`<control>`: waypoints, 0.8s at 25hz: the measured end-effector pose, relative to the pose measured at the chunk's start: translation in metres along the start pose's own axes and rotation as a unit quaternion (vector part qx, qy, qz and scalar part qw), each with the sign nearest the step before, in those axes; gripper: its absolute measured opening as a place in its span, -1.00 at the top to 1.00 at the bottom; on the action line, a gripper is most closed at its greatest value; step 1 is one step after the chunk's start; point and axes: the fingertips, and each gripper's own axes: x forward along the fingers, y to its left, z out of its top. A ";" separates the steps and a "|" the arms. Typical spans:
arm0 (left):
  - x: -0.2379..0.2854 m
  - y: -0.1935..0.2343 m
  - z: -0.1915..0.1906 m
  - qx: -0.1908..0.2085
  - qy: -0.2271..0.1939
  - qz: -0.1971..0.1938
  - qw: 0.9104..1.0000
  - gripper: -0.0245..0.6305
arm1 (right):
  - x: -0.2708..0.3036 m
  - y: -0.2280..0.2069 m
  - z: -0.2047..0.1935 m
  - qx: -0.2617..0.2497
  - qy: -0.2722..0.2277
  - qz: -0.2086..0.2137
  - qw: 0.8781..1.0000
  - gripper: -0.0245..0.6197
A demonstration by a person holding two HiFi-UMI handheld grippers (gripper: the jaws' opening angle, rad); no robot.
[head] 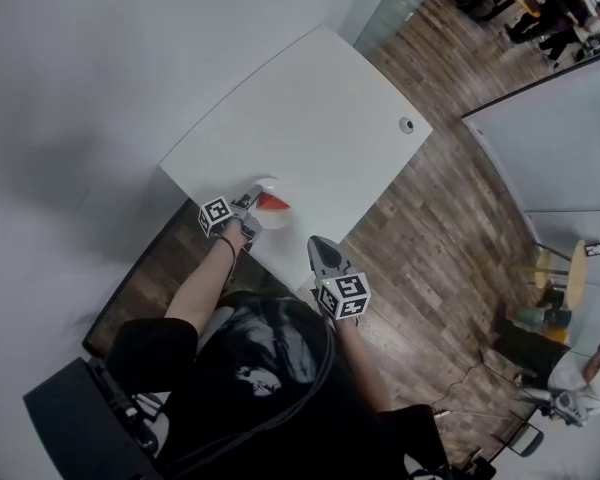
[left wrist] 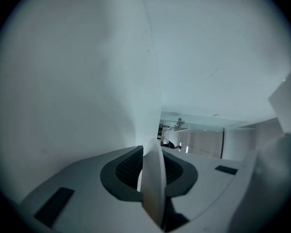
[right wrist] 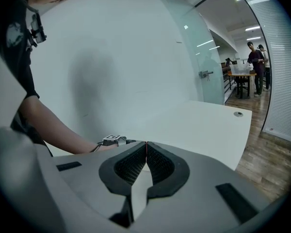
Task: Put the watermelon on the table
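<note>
At the edge of the white tabletop [head: 310, 98] nearest the person, about halfway along it, is a round white plate [head: 277, 218] carrying a red wedge of watermelon [head: 273, 201]. Whether the plate rests on the surface or hangs just above it, I cannot tell. The grey left gripper [head: 248, 204] reaches in from the person's side, its jaws pinching the plate's thin rim [left wrist: 153, 178] edge-on between the dark ribbed pads. The grey right gripper [head: 320, 245] hovers by the tabletop's near corner, just beside the plate but apart from it, and its jaws [right wrist: 146, 147] are pressed together with nothing between them. Near the tabletop's right corner is a small round cable hole [head: 407, 125], and dark wood-plank flooring [head: 450, 238] lies beyond that edge.
</note>
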 end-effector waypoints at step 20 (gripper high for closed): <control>-0.021 -0.058 0.071 0.647 -0.011 0.254 0.719 0.50 | 0.027 0.015 0.028 0.000 -0.024 0.067 0.997 0.89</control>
